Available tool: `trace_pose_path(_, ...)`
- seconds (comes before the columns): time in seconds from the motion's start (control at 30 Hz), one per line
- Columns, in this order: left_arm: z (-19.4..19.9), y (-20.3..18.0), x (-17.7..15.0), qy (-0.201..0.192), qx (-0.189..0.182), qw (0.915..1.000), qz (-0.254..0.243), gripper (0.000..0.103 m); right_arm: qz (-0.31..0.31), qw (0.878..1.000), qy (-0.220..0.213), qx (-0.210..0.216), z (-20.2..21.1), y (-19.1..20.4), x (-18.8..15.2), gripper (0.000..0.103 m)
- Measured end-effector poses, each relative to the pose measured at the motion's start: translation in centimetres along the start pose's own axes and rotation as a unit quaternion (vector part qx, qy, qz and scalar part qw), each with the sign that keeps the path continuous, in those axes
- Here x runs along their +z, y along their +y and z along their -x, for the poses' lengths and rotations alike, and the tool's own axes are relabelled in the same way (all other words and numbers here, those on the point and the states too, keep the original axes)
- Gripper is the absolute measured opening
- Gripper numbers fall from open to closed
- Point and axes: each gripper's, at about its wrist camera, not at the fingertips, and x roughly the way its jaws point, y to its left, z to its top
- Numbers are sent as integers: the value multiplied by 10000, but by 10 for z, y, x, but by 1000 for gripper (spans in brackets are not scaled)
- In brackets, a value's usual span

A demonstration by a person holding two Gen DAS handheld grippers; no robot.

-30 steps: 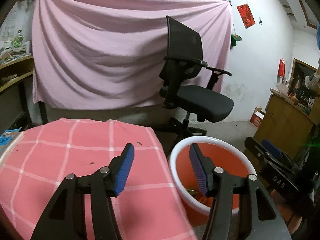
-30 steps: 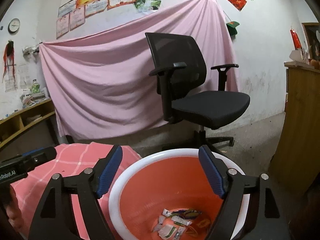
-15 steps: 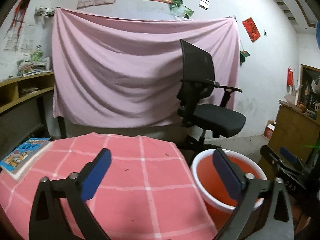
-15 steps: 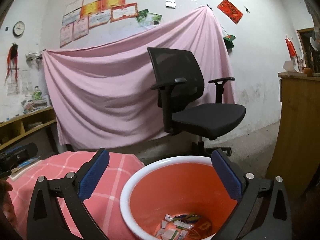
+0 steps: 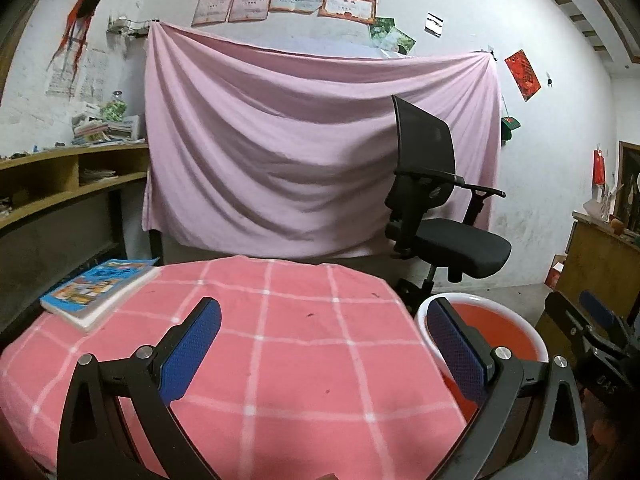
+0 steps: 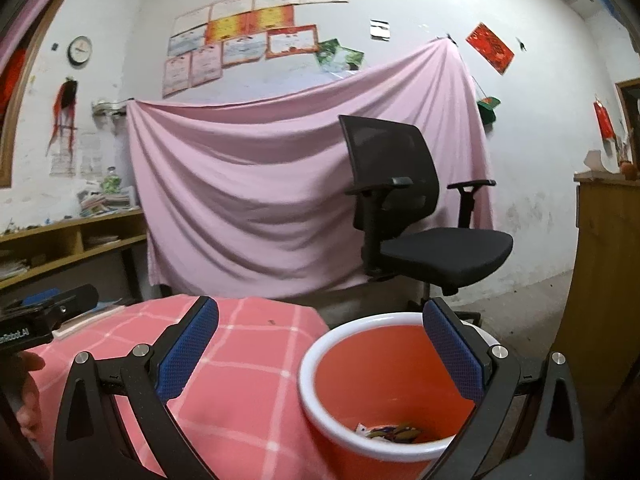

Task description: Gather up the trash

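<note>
An orange bin with a white rim (image 6: 384, 364) stands to the right of a table under a pink checked cloth (image 5: 280, 344). Several wrappers (image 6: 390, 432) lie at the bin's bottom. The bin also shows in the left wrist view (image 5: 496, 324). My left gripper (image 5: 324, 344) is open and empty above the cloth. My right gripper (image 6: 320, 344) is open and empty above the near left rim of the bin. The right gripper shows at the right edge of the left wrist view (image 5: 592, 328), and the left gripper at the left edge of the right wrist view (image 6: 44, 312).
A blue book (image 5: 96, 288) lies on the table's far left corner. A black office chair (image 5: 436, 216) stands behind the bin before a pink hanging sheet (image 5: 304, 152). Wooden shelves (image 5: 60, 184) run along the left wall. A wooden cabinet (image 6: 604, 272) stands at the right.
Both grippers opened wider, rose and pulled back. The left gripper's view swung left, so the book came into sight. Nothing was taken hold of.
</note>
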Motion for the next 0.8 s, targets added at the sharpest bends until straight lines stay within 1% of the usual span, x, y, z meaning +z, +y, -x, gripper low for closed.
trace_pose_path(0.13, 22, 8, -9, -50, 63, 9999, -78, 101, 80, 9999, -115, 4, 18, 17, -5, 103)
trace_pose_path(0.4, 54, 28, -33, -109, 222, 9997, -41, 101, 174, 9989, -391, -216, 48, 36, -15, 103)
trace_pose_path(0.57, 71, 38, -49, -137, 340, 9993, -59, 101, 202, 9988, -348, -265, 58, 43, -23, 103)
trace_pose_path(0.7, 78, 44, -65, -54, 447, 9987, -232, 101, 263, 9991, -182, -267, 64, 47, -30, 103)
trace_pose_path(0.8, 82, 44, -72, -86, 448, 9984, -334, 101, 257, 9992, -97, -306, 69, 49, -35, 103)
